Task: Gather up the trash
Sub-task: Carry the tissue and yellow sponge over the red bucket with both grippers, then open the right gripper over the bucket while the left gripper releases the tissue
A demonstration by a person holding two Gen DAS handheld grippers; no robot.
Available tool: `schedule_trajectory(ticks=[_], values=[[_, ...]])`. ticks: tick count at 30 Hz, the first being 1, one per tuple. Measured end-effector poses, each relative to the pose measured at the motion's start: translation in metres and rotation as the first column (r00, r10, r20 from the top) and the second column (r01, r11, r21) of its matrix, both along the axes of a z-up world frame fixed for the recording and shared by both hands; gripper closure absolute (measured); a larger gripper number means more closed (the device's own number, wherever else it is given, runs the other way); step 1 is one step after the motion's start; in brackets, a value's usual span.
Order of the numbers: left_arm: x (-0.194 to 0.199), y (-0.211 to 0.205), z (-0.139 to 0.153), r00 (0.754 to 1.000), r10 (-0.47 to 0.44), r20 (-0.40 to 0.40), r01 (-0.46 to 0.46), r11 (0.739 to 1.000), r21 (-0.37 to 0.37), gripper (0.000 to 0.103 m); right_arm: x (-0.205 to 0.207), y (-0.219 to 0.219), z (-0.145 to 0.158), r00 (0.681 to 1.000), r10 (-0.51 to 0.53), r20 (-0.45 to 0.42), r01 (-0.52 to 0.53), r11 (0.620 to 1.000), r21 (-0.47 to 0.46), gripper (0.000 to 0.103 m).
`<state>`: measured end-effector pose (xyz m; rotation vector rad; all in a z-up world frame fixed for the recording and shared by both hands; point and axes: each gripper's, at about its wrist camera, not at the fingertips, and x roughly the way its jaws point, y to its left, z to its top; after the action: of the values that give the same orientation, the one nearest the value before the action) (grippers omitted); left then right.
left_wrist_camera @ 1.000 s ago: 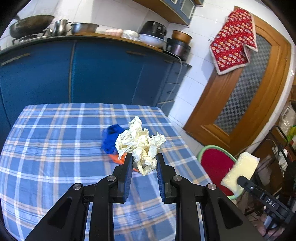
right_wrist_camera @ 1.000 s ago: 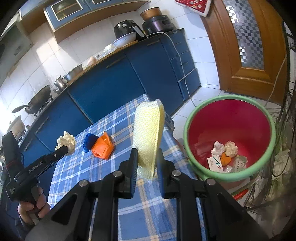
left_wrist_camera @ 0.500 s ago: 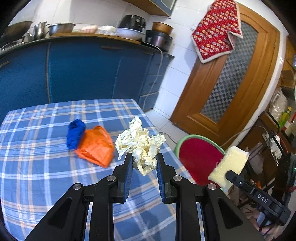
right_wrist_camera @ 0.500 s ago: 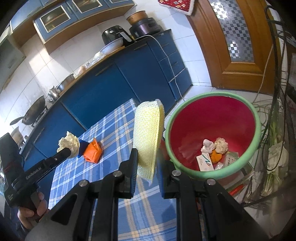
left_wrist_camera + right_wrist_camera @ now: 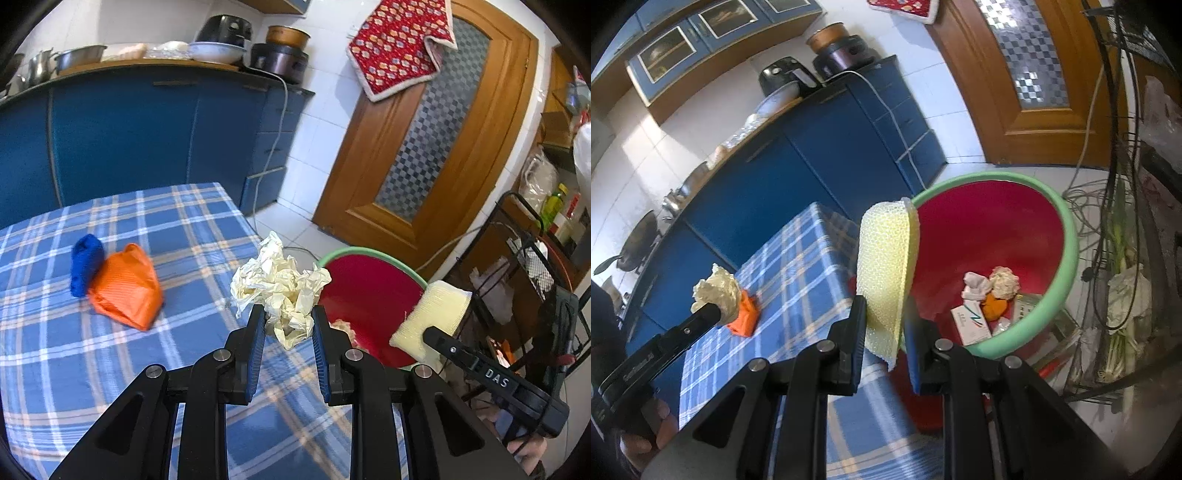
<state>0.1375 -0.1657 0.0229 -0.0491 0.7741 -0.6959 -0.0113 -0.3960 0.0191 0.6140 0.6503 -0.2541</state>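
Observation:
My left gripper [image 5: 288, 317] is shut on a crumpled cream paper wad [image 5: 280, 284], held above the right edge of the blue plaid table [image 5: 147, 362]. My right gripper [image 5: 884, 314] is shut on a pale yellow foam sheet [image 5: 886, 254], held upright beside the rim of the red bin with a green rim [image 5: 1067, 251]. The bin [image 5: 369, 288] stands on the floor past the table edge and holds several scraps. An orange wrapper [image 5: 127, 286] and a blue wad [image 5: 85, 264] lie touching on the table. The left gripper [image 5: 713, 314] and the right gripper [image 5: 436, 336] each show in the other view.
Blue kitchen cabinets [image 5: 129, 129] with pots stand behind the table. A wooden door [image 5: 436, 140] with a red cloth [image 5: 399, 44] is at the right. Cables and a black wire rack [image 5: 1115, 221] crowd the floor beside the bin. A hand [image 5: 646, 424] holds the left handle.
Both grippers have swung right, towards the bin, each still holding its item. The bin now fills more of both views, and the orange and blue items have slid left.

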Motion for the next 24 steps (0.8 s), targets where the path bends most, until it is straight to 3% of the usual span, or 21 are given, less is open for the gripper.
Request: schedule_trajectory(ticks=[13, 21, 24], values=[[0.003, -0.038, -0.011, 0.997, -0.080, -0.015, 0.080, 0.996, 0.024, 0.078, 0.005, -0.029, -0.021, 0.995, -0.064, -0.070, 0.064, 0.998, -0.005, 0.078], [0.005, -0.059, -0.018, 0.993, -0.113, -0.022, 0.114, 0.992, 0.046, 0.078, 0.004, -0.037, -0.022, 0.995, -0.081, -0.056, 0.080, 0.997, -0.009, 0.074], [0.006, -0.066, -0.020, 0.992, -0.121, -0.025, 0.122, 0.991, 0.052, 0.078, 0.004, -0.040, -0.021, 0.995, -0.084, -0.050, 0.084, 0.996, -0.012, 0.068]])
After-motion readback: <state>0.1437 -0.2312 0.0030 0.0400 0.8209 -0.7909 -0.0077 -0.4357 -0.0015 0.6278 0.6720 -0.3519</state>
